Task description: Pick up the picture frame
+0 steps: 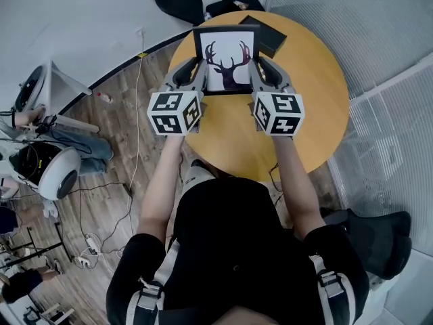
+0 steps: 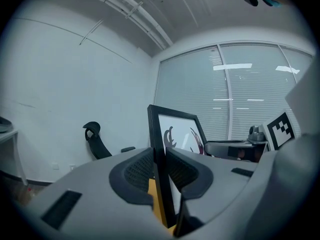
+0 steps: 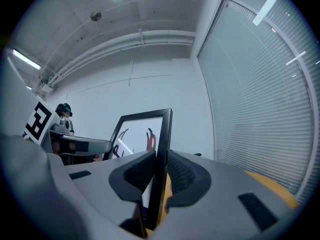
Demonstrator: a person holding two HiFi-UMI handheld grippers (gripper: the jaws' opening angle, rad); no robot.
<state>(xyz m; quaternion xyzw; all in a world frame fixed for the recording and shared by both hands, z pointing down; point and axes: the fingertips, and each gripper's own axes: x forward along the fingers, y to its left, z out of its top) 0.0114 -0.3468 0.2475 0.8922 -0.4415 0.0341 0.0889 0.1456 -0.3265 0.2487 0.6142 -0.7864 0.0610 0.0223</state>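
Got the frame [image 1: 230, 59] pinched by its two side edges: left gripper [image 2: 161, 164] on the left rail, right gripper [image 3: 161, 171] on the right. Both sets of jaws are closed down to roughly half, with the ribbed dark pads pressing the front and back of the thin black moulding. It's upright and facing me over the far side of the round wooden table [image 1: 318, 100], and it looks clear of the top. A black box [image 1: 265, 36] sits beyond it near the far edge. The frame is a stiff flat rectangle, white print with a dark antler picture. I'd guess it's light but fragile, and a bit slick on that smooth black finish. The side rails are the spot to hold, both sides even, never the face. Twist one hand and I reckon it could rack or slip out.
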